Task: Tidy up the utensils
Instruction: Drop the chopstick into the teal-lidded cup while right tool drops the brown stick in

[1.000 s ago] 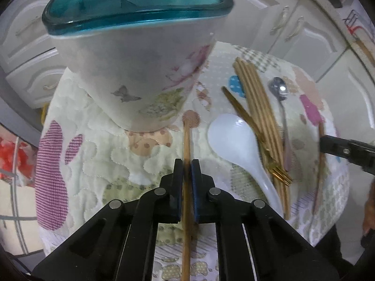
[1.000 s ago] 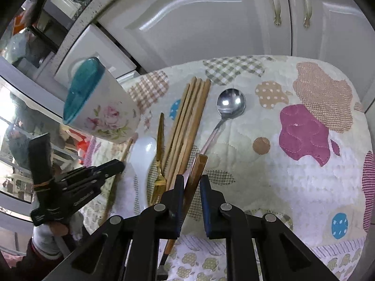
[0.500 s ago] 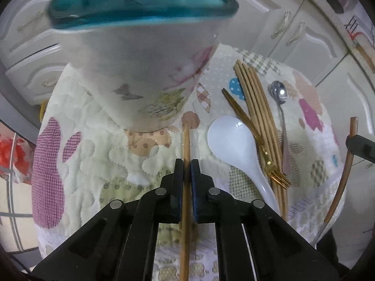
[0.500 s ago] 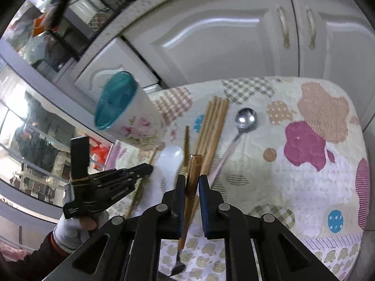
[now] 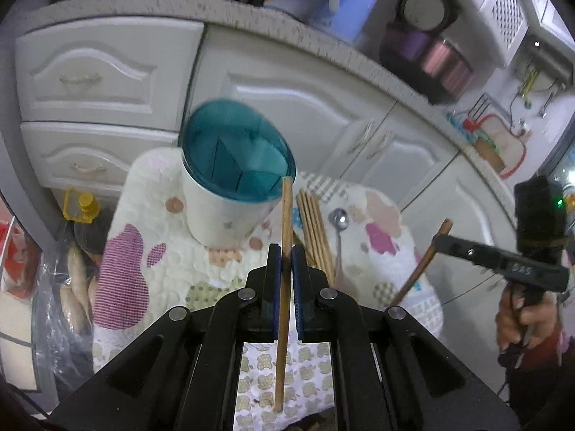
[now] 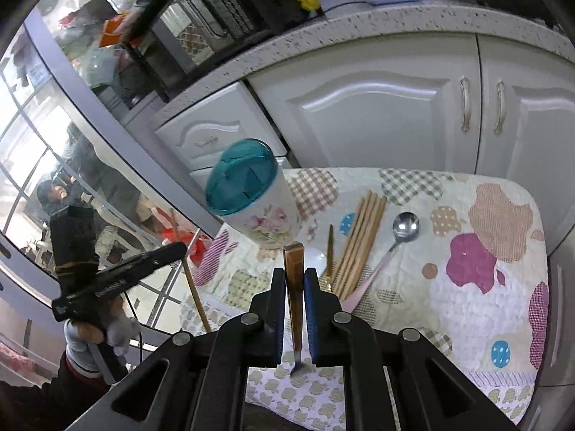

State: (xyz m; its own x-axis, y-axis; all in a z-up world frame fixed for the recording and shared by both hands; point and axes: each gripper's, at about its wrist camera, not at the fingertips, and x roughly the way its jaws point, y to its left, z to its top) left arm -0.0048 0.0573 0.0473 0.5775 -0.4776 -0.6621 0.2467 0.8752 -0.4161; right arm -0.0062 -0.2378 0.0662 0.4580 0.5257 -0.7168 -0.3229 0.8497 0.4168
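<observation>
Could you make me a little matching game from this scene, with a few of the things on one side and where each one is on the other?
Things:
1. single wooden chopstick
2. wooden-handled utensil
3. metal spoon
4. utensil holder with teal lid

Places:
A. lying on the quilted cloth, right of the bundle of chopsticks
B. clamped in the left gripper
C. standing upright at the cloth's far left corner
D. clamped in the right gripper

Pairs: 1-B, 2-D, 3-A, 4-C
</observation>
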